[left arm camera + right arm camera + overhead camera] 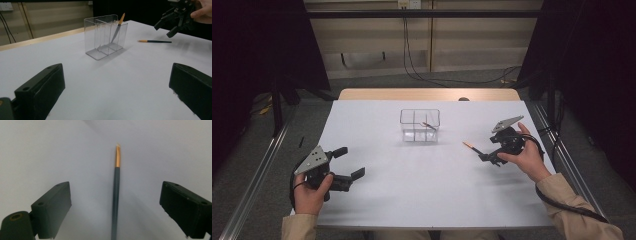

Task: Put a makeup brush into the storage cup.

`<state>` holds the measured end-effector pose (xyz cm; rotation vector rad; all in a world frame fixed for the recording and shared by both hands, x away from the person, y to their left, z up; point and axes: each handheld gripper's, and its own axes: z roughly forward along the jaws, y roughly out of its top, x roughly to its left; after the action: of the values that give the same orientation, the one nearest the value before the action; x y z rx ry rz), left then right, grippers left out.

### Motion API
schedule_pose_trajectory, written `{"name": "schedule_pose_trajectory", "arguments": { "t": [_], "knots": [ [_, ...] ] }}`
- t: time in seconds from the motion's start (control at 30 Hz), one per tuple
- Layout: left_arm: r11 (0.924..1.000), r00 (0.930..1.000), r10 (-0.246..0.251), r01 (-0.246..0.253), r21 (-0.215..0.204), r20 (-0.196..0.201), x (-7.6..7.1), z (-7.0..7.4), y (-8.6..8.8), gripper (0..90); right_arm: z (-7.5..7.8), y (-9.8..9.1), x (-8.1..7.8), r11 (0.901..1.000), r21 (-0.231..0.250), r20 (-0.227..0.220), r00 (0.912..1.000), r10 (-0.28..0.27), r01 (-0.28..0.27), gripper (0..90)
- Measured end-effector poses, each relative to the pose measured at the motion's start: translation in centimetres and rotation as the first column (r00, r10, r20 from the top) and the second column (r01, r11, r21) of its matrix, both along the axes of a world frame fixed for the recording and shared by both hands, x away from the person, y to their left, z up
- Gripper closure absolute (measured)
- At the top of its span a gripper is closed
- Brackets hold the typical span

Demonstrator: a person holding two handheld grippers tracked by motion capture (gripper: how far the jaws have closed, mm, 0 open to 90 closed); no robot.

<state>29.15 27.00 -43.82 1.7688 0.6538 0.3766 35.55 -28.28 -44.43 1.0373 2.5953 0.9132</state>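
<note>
A clear divided container stands on the white table, past its middle. A dark pen with an orange end leans inside its right compartment. A second such pen lies flat on the table to the right. My right gripper is open and straddles that pen's dark end, with neither pad touching it. At the near left my left gripper rests open and holds nothing.
A wooden strip runs along the table's far edge. Metal rails flank both sides and cables trail on the floor behind. White tabletop lies between the two grippers.
</note>
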Motion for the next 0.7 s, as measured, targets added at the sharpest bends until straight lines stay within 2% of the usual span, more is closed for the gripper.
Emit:
{"name": "schedule_pose_trajectory", "arguments": {
  "t": [0.2, 0.4, 0.47, 0.53, 0.63, 0.7],
  "knots": [
    [1.0000, 1.0000, -0.002, 0.002, -0.002, 0.000, 0.01, -0.05, -0.05, 0.3, -0.09, 0.35, 0.37, 0.9951, -0.095, -0.066, 0.9976, 0.022, -0.028, 15.9],
    [1.0000, 1.0000, -0.003, 0.003, 0.000, -0.005, 0.03, -0.11, -0.11, 0.5, -0.24, 0.44, 0.64, 0.9861, -0.160, -0.119, 0.9925, 0.028, -0.047, 20.4],
    [1.0000, 1.0000, -0.002, 0.002, 0.003, -0.003, 0.05, -0.11, -0.11, 0.5, -0.27, 0.38, 0.71, 0.9857, -0.163, -0.126, 0.9918, 0.022, -0.043, 24.4],
    [1.0000, 1.0000, -0.002, 0.002, 0.001, -0.004, 0.04, -0.12, -0.15, 0.5, -0.36, 0.31, 0.79, 0.9854, -0.165, -0.141, 0.9899, 0.019, -0.042, 24.5],
    [1.0000, 1.0000, -0.002, 0.002, 0.000, -0.003, 0.05, -0.13, -0.15, 0.5, -0.52, 0.25, 0.87, 0.9854, -0.165, -0.157, 0.9875, 0.015, -0.041, 31.4],
    [1.0000, 1.0000, -0.004, 0.004, -0.002, -0.002, 0.06, -0.15, -0.13, 0.5, -0.73, 0.28, 0.95, 0.9843, -0.172, -0.174, 0.9847, 0.009, -0.040, 32.0]
  ]
}}
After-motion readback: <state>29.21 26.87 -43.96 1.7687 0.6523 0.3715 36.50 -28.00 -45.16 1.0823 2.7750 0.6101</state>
